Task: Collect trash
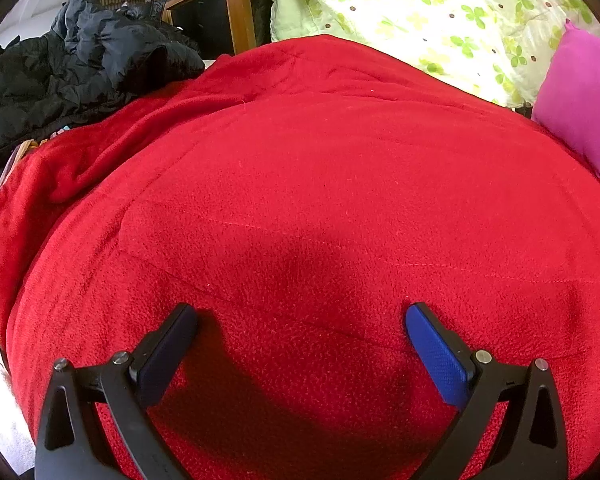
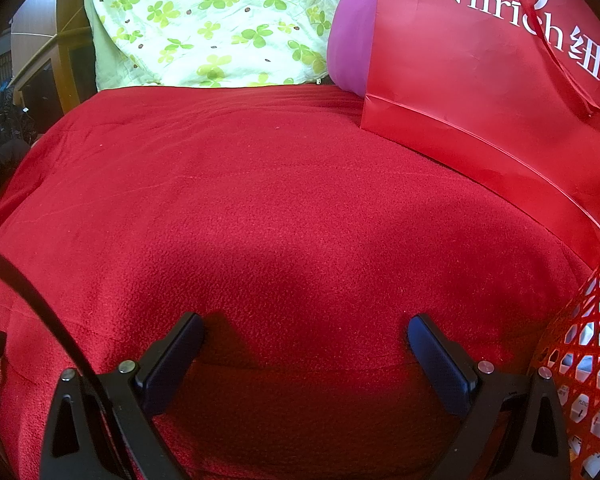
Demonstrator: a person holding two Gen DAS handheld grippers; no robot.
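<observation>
Fingers: left gripper (image 1: 301, 316) spread wide, holding nothing; right gripper (image 2: 305, 324) same deal, spread and empty.
Trash: none spotted on the red blanket (image 1: 320, 200) in either view.
Basket: red mesh one (image 2: 584, 360) at far right, looks like stuff inside already.
Bag: red paper bag (image 2: 480, 60) beside it.
Progress: probably near done, or not started; can't tell.

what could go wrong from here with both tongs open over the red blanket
No trash shows on the red fleece blanket, so either open tongs, left or right, may snag fleece instead. The right tongs sit close to the red mesh basket and the red paper bag, so a sideways sweep might knock them.
</observation>
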